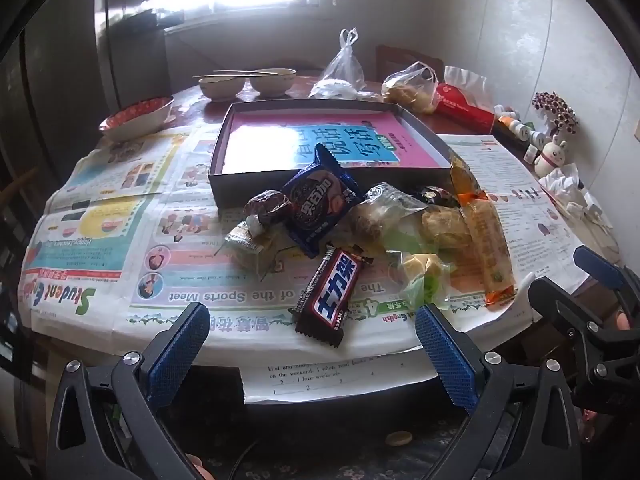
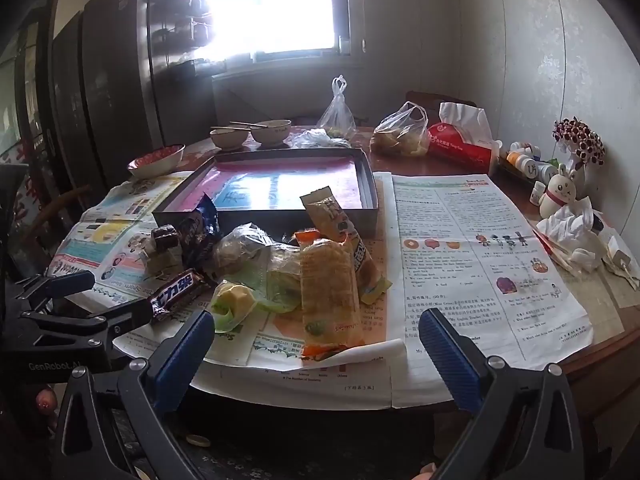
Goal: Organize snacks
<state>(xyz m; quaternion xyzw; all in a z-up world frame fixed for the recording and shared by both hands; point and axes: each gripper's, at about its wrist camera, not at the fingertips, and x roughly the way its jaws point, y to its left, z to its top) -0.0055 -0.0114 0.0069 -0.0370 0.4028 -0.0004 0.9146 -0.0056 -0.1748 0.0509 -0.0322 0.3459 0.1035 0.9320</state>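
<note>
A: How far along is the snack sorting?

B: Barely begun, I'd judge. The box [image 1: 224, 152] at twelve o'clock on the surface [image 2: 600, 344] holds only its pink printed liner; no snack is in it.

A: And the snacks?

B: All heaped just in front of the box, on the newspaper [image 1: 120, 240]. The chocolate bar [image 1: 330, 292] lies nearest, at six o'clock of the heap; the blue biscuit pack [image 1: 316, 204] leans on the box wall; the orange wafer pack [image 2: 330, 292] lies at three o'clock. The clear-wrapped ones in the middle are too crumpled to name.

A: The grippers?

B: The left hand-held gripper [image 1: 312, 356] and right hand-held gripper [image 2: 316, 356] both have jaws spread wide with nothing between them, short of the heap. Everything remains to be moved.
</note>
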